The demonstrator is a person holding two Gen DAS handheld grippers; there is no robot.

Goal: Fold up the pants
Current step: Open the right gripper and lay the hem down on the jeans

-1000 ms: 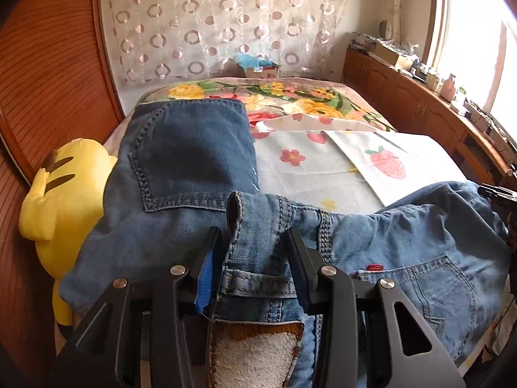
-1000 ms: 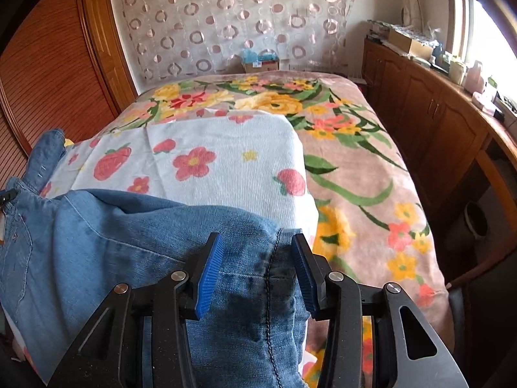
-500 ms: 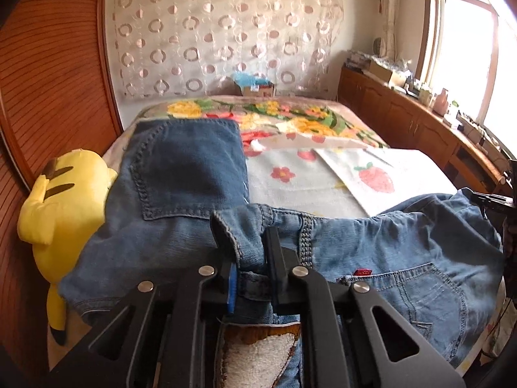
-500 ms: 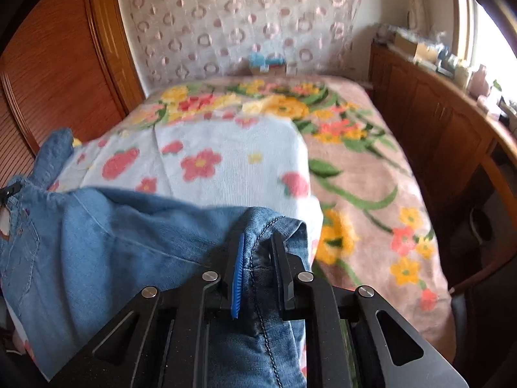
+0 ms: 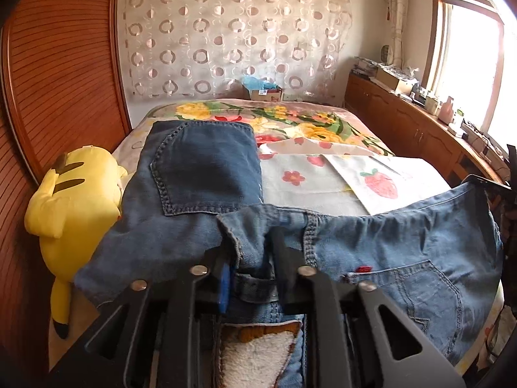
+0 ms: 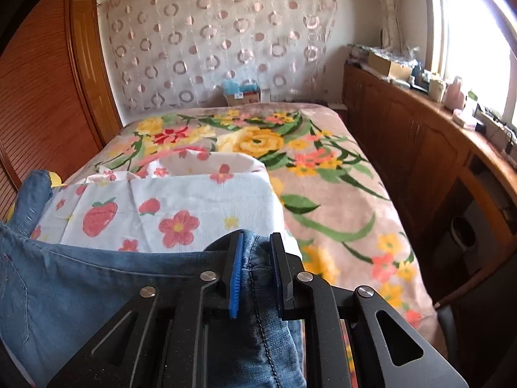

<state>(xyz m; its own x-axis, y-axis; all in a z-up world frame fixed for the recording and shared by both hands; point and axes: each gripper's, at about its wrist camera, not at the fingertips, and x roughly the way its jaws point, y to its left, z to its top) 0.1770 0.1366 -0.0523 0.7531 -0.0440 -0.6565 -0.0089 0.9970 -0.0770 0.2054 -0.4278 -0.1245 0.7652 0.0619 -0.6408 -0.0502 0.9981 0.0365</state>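
Light blue jeans [image 5: 404, 252] hang by their waistband between my two grippers above the near end of the bed. My left gripper [image 5: 250, 252] is shut on the waistband near a belt loop. My right gripper [image 6: 257, 252] is shut on the other waistband edge, at a seam of the jeans [image 6: 97, 284]. A darker pair of folded jeans [image 5: 200, 174] lies flat on the bed's left side, back pocket up.
A yellow plush toy [image 5: 74, 207] lies at the bed's left edge by the wooden wardrobe [image 5: 58, 74]. A white strawberry-print cloth [image 6: 168, 207] covers the bed's middle over a floral blanket [image 6: 323, 177]. A wooden cabinet [image 6: 420, 148] runs along the right under the window.
Both grippers closed on the waistband of the light jeans and lifted it upward off the bed. The camera views rose and the denim stretched between the two grippers.
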